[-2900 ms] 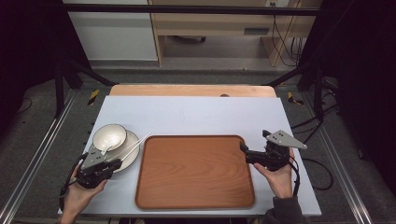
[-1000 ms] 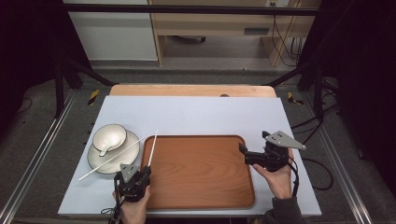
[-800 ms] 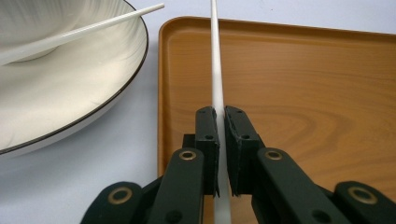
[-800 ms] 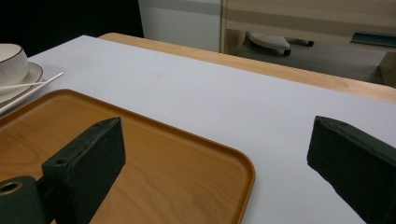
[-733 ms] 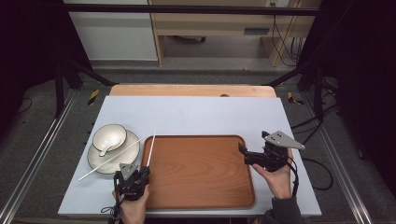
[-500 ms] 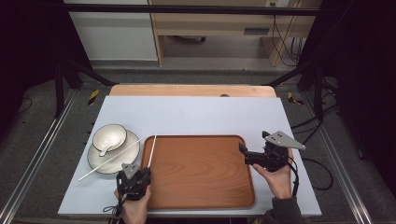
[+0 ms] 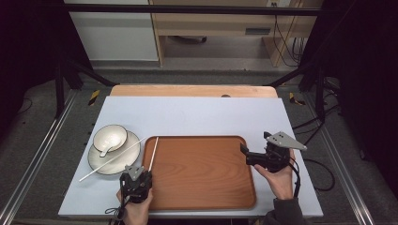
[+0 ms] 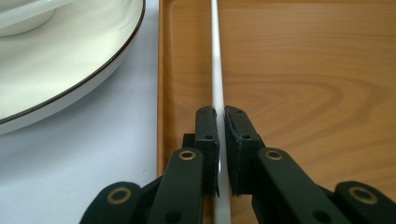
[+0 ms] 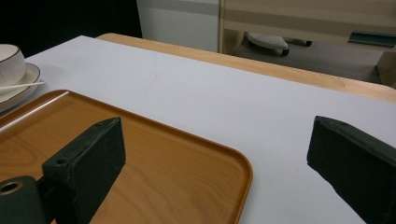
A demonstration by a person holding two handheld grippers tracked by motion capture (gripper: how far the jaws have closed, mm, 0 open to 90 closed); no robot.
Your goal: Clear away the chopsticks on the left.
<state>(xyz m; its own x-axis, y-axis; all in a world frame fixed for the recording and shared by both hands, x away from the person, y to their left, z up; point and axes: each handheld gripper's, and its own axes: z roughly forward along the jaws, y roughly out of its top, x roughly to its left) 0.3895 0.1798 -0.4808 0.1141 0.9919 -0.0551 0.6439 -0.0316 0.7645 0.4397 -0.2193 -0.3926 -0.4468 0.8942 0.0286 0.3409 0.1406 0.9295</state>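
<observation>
Slim white chopstick between matte black left gripper pads

This looks like a lab recording station rather than a home. A black metal frame surrounds the pale worktop, with cables hanging at the upper right above a grey carpeted floor.

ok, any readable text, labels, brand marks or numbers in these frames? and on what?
None readable.
The tray, plate, bowl and the chopstick in the left gripper are all unmarked.
The grey plate on the right gripper is blank too.
</observation>
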